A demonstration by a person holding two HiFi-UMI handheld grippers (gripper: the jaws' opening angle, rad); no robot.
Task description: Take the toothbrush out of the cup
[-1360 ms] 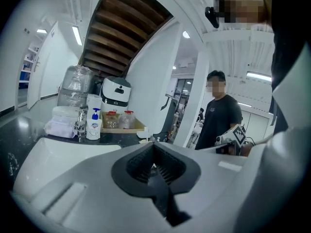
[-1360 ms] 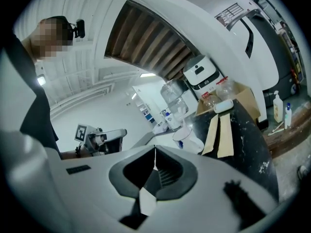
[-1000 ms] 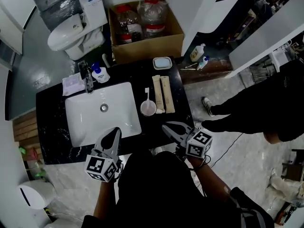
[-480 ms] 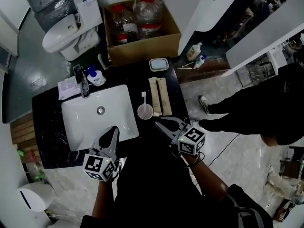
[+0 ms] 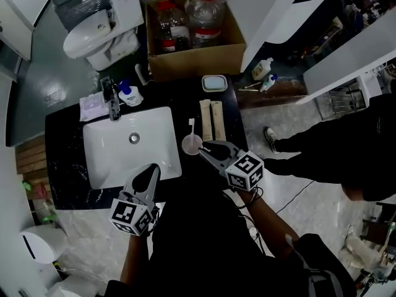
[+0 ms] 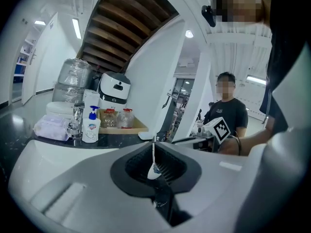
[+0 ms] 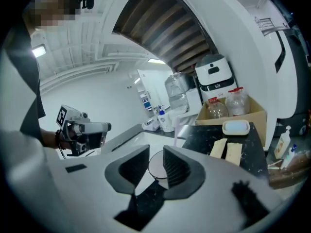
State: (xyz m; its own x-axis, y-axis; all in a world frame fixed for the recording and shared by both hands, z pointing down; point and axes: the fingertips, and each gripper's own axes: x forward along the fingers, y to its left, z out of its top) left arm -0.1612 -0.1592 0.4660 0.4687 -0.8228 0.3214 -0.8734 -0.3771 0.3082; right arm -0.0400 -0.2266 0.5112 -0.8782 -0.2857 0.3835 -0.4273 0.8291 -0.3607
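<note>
- Right tool (image 5: 208,148): jaws just opened, now spread with nothing pinched; has come nearer the cup (image 5: 192,145), just right of the sink (image 5: 133,142).
- Toothbrush (image 5: 190,126): stands in the cup, head up.
- Left tool (image 5: 150,171): pressed together, below the sink.
- Reading: probably a reach for the brush; contact unclear.

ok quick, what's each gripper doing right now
Left gripper: closed, holding nothing.
Right gripper: open, jaws have just been opening, holding nothing; the round white cup shows in the gap ahead, not gripped.
</note>
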